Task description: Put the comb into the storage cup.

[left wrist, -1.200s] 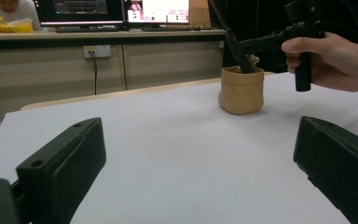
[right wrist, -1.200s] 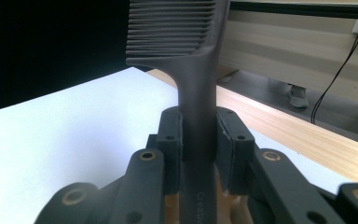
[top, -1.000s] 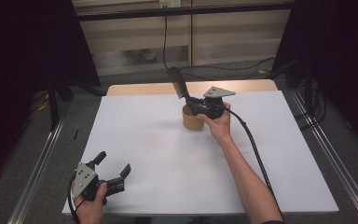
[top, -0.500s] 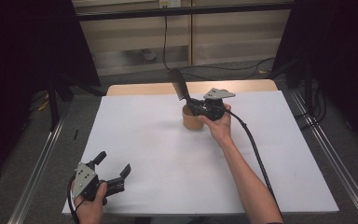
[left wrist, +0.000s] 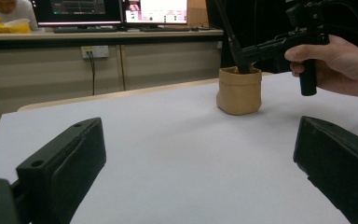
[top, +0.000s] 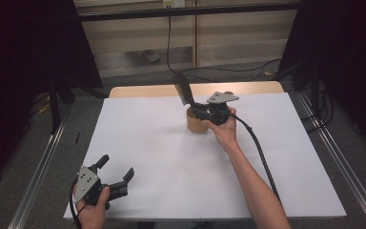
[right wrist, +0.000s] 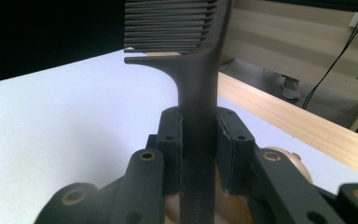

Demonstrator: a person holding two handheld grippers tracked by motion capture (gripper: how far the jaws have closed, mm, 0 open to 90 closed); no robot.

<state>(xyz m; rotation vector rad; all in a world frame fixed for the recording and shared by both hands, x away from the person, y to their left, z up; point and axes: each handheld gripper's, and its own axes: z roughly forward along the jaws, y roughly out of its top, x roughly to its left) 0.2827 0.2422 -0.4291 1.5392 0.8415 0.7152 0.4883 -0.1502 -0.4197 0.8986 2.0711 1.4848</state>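
Presently, the right hand-held gripper [right wrist: 199, 140] pinched the handle of a black plastic wide-toothed comb [right wrist: 191, 60], held upright with its lower end inside a small tan cylindrical cup [top: 196, 122] at the far middle of the white worktop [top: 171, 162]. Embossed lettering on the handle was illegible. The left hand-held gripper [top: 116, 174] rested spread at the near-left corner, grasping nothing.

Lab, monitors [left wrist: 116, 10] on bench, black curtains [top: 24, 57]

Bright, even overhead light; dark surroundings, soft shadows, slightly blurred close-ups.
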